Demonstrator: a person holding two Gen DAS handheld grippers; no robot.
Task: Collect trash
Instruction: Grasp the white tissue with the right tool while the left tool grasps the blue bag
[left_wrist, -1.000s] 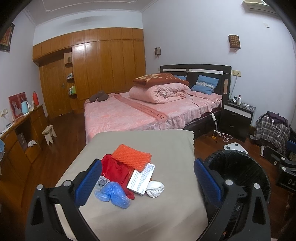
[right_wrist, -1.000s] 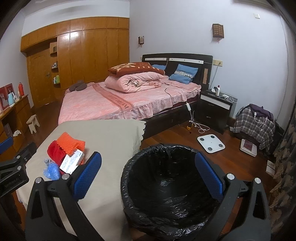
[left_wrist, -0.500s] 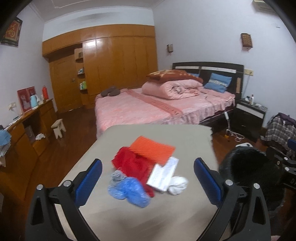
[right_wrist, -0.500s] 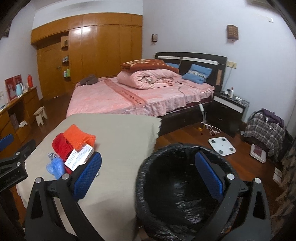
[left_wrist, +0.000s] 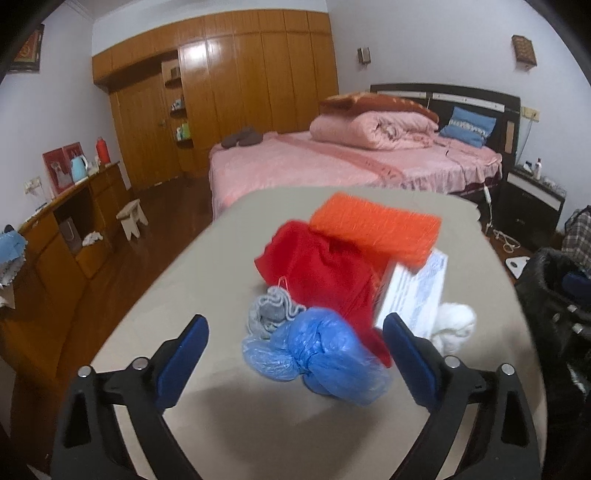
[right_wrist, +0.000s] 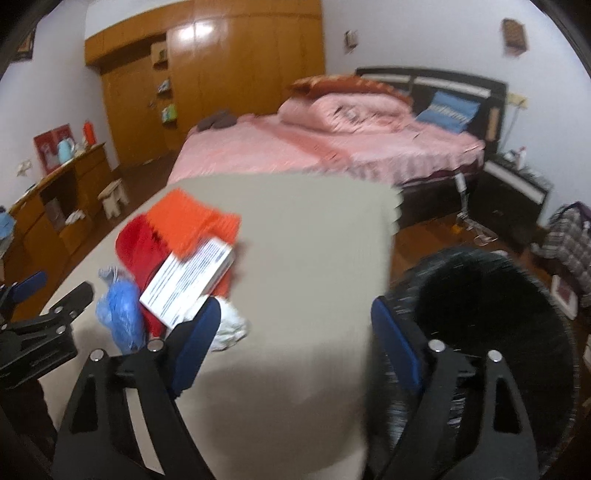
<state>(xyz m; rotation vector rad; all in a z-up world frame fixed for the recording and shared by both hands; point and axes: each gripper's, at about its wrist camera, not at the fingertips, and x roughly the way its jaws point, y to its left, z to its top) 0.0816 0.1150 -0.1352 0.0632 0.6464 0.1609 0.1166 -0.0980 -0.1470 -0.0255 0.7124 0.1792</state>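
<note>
The left tool is hovering just short of the pile on the beige desk, its blue pads apart with nothing between them; the jaws have just been closing a little. Directly ahead of it the crumpled blue plastic bag is lying nearest, with a grey knit scrap touching its far left side and a white wad off to the right. The right tool is likewise standing apart and empty over bare desk, its jaws also having just been narrowing, with the white wad just beside its left pad. Behind these the white printed box is leaning on a red cloth, and an orange knit piece is lying on top of both. The black-lined bin is standing on the floor just off the desk's right edge, beyond the right tool. This looks like the approach step: nothing is gripped yet. The next move is probably calling for the left tool to be lowering around the blue bag, closing gently on soft plastic, while the right is shifting left toward the wad or box
</note>
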